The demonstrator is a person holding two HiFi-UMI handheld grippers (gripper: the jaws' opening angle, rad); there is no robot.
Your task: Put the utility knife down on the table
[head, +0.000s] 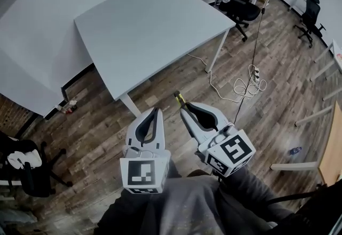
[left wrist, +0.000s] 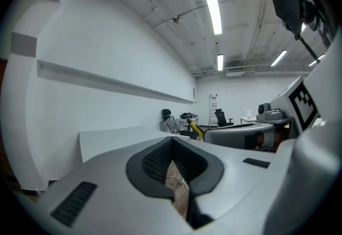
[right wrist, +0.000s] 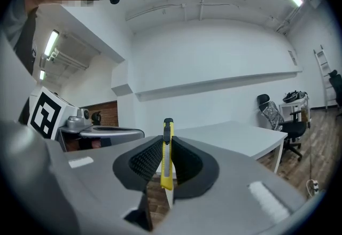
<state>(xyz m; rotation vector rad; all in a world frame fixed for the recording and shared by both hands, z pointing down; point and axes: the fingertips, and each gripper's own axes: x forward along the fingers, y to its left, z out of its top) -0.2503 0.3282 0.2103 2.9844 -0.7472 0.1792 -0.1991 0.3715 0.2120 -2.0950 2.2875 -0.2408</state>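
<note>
**Knife held, not yet at the tabletop**

Your right hand-held gripper (head: pixel 183 108) clamps the yellow utility knife (right wrist: pixel 167 156) upright over the wooden floor (head: pixel 224 116), short of the white tabletop (head: pixel 149 25). Your left hand-held gripper (head: pixel 155 112) is closed, empty. Next, probably: reach forward, lower, release.

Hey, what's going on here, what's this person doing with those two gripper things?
A person holds a gripper in each hand, over the wooden floor and short of the white table. The right gripper is clamped on a yellow utility knife, whose end pokes out past the jaw tips. The left gripper is shut with nothing in it. The knife has not yet been set on the table.
</note>
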